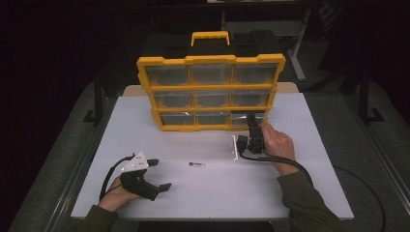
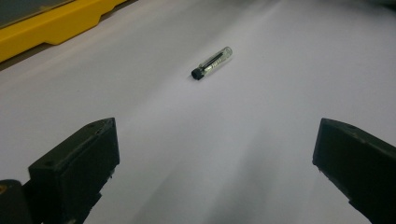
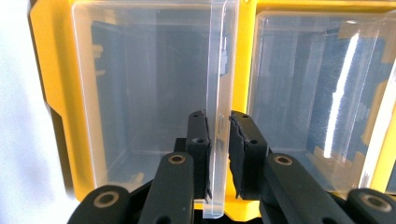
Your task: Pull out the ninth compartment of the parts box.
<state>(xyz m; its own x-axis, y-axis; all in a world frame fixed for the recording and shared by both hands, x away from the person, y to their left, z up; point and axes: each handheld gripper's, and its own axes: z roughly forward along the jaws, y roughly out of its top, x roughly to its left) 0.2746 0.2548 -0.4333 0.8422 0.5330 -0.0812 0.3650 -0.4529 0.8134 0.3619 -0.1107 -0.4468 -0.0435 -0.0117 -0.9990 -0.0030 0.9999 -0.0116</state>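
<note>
A yellow organiser [image 1: 210, 87] with clear drawers stands upright at the back of the white table [image 1: 217, 193]. My right gripper [image 1: 252, 121] reaches its bottom right drawer [image 1: 240, 119]. In the right gripper view, my right gripper [image 3: 218, 119] is shut on that drawer's clear pull tab [image 3: 219, 65], which is pinched between both pads. A small clear vial with a black cap [image 1: 197, 165] lies on the table's middle. My left gripper [image 1: 160, 174] rests at the front left, open and holding nothing. In its own view the vial [image 2: 212, 62] lies ahead of the left gripper [image 2: 217, 128].
A thin white strip [image 1: 235, 147] lies on the table just left of the right hand. The organiser's carrying handle [image 1: 210, 37] sticks up behind. A neighbouring clear drawer [image 3: 317, 93] sits beside the gripped one. Dark floor surrounds the table.
</note>
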